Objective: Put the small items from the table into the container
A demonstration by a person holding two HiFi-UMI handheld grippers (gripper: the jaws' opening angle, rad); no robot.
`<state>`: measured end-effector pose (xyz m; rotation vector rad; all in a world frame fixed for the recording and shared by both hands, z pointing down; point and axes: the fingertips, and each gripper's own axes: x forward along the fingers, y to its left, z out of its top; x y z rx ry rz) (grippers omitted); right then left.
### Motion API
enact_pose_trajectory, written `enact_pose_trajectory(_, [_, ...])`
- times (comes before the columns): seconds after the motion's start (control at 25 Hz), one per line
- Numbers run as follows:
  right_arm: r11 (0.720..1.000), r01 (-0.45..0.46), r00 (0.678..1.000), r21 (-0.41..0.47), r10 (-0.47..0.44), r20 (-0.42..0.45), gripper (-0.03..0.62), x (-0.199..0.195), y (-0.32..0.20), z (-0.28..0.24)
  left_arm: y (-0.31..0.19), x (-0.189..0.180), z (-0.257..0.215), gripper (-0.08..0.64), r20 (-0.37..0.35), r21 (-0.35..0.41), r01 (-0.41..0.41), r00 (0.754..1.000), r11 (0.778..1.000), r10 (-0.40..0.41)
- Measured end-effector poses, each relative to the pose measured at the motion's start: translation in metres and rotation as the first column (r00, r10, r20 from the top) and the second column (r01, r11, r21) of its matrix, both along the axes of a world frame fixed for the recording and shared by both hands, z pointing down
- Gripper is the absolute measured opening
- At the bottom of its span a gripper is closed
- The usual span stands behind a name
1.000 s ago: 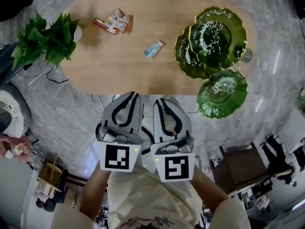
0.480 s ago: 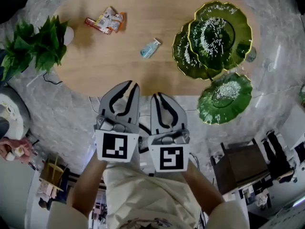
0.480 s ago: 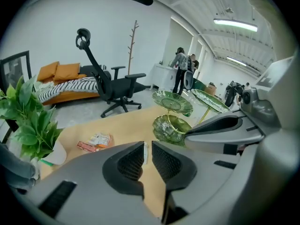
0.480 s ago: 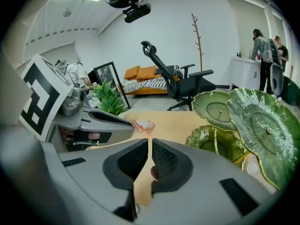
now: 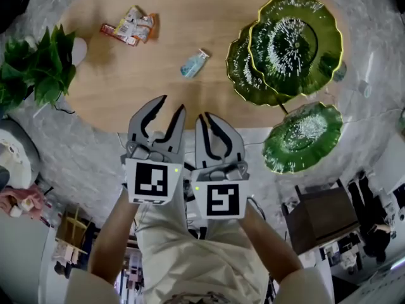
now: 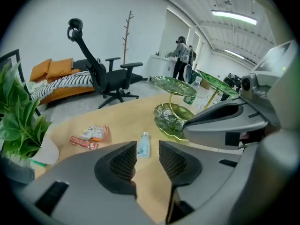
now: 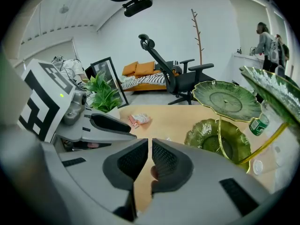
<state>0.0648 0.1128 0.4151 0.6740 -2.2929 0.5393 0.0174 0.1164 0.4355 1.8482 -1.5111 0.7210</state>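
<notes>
Left gripper (image 5: 172, 104): jaws opening with nothing between them; a second ago they were together.
Right gripper (image 5: 204, 116): jaws pressed together and empty, as before; it sits just beside the left one.
Both grippers: in the head view the tips now reach over the near edge of the table (image 5: 209, 5); earlier they stopped at it.
Bottle (image 5: 194, 63): lies on the table ahead of the left gripper, untouched, in the same spot.
Packets (image 5: 131, 26): far left on the table, near the plant (image 5: 38, 68); unmoved.
Dish (image 5: 294, 37): green, tiered, at the table's right end.
</notes>
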Motion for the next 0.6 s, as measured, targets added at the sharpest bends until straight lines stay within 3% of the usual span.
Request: enact_pose_trajectory(0.6, [0.996, -0.062, 0.996, -0.06, 0.059, -0.064, 0.008, 0.011, 0.0, 0.053, -0.01, 0.005, 0.063, 0.227, -0.037, -0.124, -0.011, 0.999, 0.992, 0.006])
